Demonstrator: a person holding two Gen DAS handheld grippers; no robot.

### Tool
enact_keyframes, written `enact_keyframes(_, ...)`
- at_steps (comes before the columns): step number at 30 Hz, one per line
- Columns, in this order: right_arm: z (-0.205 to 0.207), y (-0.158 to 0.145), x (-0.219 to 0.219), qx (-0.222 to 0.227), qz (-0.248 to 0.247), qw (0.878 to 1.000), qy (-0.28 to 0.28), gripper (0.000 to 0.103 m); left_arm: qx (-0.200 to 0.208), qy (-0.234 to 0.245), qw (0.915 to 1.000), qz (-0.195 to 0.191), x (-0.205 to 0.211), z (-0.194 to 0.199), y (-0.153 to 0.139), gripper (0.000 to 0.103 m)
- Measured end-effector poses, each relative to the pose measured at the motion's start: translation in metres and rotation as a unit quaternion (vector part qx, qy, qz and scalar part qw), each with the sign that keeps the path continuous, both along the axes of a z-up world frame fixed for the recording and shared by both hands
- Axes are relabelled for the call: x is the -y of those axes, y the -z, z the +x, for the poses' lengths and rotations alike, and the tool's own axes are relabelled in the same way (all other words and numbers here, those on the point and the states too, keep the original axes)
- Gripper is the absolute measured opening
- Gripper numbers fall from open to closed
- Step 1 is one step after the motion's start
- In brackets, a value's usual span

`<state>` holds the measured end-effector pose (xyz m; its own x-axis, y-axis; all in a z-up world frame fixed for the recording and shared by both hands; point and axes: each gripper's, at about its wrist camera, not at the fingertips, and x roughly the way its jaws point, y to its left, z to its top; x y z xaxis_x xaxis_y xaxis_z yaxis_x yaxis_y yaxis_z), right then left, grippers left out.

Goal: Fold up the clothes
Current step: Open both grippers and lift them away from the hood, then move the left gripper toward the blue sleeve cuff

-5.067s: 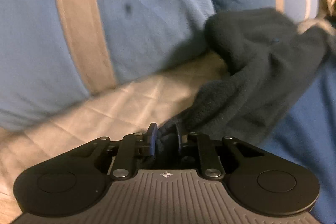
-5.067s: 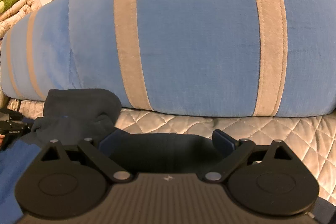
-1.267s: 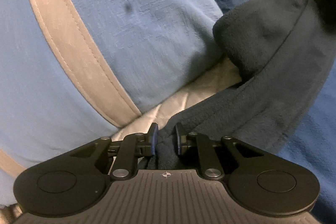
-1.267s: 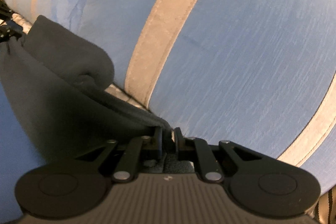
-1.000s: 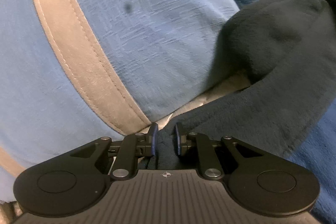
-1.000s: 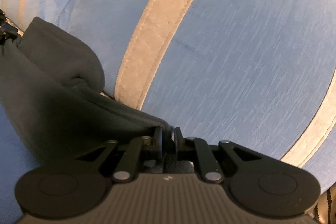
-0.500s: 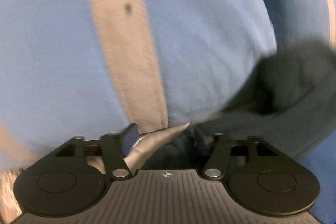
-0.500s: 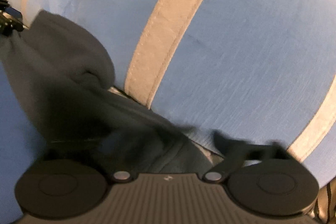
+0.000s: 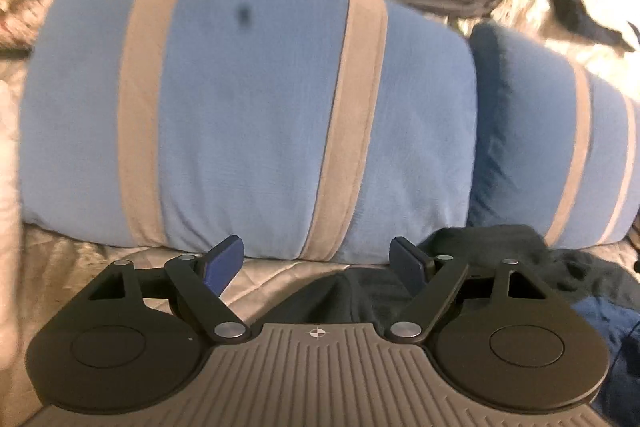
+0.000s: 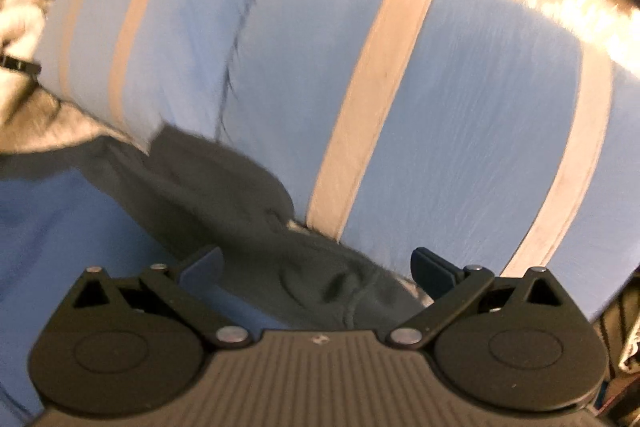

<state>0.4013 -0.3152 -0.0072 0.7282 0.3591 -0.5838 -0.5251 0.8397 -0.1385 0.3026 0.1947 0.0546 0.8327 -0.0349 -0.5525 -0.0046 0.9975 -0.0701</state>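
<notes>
I have both claws spread wide with nothing between the pads: the left claw [image 9: 318, 257] and right claw [image 10: 316, 267] have just opened and let the dark fleece garment [image 10: 224, 195] drop. It lies rumpled on the quilted bed [image 9: 72, 259], pressed against the striped blue pillow [image 9: 248, 115]. My worry: that crowded edge bunches, so my next fold goes crooked or drags the pillow.

Bed with pale quilted cover [image 9: 100, 267]. On it: two blue pillows with tan stripes [image 9: 256, 115] [image 9: 560, 147] side by side, dark fleece garment [image 10: 224, 199] bunched against their base, blue cloth [image 10: 60, 227] beside the garment.
</notes>
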Motion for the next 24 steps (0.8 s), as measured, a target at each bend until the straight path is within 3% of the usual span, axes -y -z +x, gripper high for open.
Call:
enact_keyframes(7, -0.043, -0.093, -0.002, 0.036, 0.041, 0.999, -0.004, 0.103, 0.055, 0.011, 0.9983, 0.018, 0.016, -0.06, -0.078, 0.083)
enact_keyframes(16, -0.115, -0.214, 0.028, 0.095, 0.098, 0.99, -0.031, 0.103, 0.105, 0.014, 0.9934, -0.045, 0.003, -0.122, -0.156, 0.085)
enact_keyframes(20, -0.13, -0.255, 0.035, 0.122, 0.122, 0.984, -0.036, 0.103, 0.124, -0.001, 0.9902, -0.064, -0.014, -0.145, -0.183, 0.085)
enact_keyframes(24, -0.145, -0.261, 0.034, 0.129, 0.144, 0.98, -0.042, 0.103, 0.147, -0.034, 0.9869, -0.058, -0.025, -0.175, -0.18, 0.086)
